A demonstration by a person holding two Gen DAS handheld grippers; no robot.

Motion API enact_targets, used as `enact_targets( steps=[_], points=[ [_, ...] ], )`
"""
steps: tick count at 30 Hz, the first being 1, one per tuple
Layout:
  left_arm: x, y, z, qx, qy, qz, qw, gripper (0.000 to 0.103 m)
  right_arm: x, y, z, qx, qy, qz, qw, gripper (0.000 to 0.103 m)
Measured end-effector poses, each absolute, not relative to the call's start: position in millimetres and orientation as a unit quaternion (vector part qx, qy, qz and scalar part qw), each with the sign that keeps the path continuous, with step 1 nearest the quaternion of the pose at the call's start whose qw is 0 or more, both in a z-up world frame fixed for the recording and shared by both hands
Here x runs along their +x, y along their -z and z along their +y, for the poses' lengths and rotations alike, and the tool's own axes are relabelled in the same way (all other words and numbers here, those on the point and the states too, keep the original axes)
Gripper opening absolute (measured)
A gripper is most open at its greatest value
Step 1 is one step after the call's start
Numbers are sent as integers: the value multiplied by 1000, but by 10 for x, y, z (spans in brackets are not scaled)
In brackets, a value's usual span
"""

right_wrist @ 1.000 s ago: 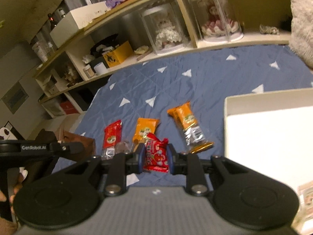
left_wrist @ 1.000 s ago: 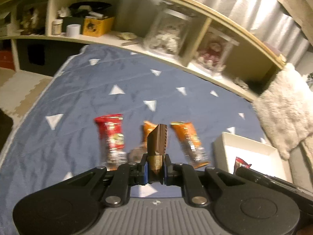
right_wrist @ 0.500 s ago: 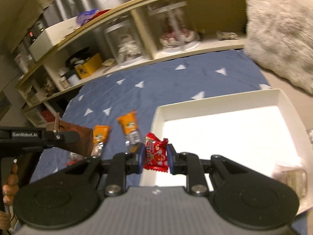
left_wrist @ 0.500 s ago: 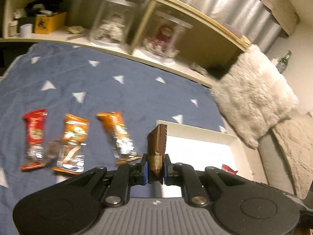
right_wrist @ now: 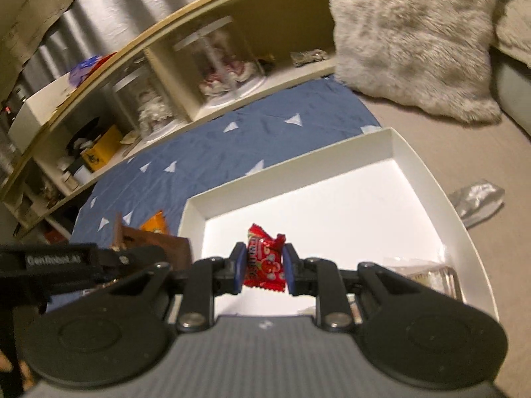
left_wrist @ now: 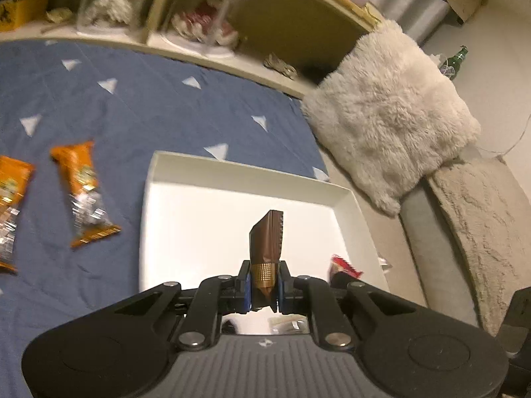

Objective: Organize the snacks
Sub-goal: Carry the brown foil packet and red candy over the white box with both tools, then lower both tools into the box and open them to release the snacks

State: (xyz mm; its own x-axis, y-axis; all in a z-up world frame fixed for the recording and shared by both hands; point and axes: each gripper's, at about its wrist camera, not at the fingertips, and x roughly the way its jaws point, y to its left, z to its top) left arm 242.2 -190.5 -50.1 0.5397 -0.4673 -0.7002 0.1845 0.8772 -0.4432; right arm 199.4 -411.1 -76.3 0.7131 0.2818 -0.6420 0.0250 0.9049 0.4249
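Pinching light, crinkly wrappers by one end: left gripper [left_wrist: 264,286] clamps a brown snack bar [left_wrist: 266,241], right gripper [right_wrist: 264,267] a red candy packet [right_wrist: 266,258], both above the white tray [right_wrist: 428,172] on the bed.

Your left gripper [left_wrist: 263,290] pointed downward, jaws clamped tight. Your right gripper [right_wrist: 264,270] sat just beside it, likewise angled down and clamped.
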Motion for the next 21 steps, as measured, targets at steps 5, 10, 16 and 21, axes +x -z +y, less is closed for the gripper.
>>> enact_targets(
  steps=[5,10,16,21],
  points=[
    [2541,624,-2016,-186,206,446,851,16,2049,878,-4245,223,-56,384,894,28],
    [2676,722,-2057,-165,201,453,852,16,2078,935,-4385,248,-35,392,885,28],
    [2771,921,-1978,-143,193,473,848,16,2122,1023,-4457,256,-15,405,877,28],
    [2814,1041,-1886,-131,187,482,846,19,2172,1049,-4431,254,-14,411,875,28]
  ],
)
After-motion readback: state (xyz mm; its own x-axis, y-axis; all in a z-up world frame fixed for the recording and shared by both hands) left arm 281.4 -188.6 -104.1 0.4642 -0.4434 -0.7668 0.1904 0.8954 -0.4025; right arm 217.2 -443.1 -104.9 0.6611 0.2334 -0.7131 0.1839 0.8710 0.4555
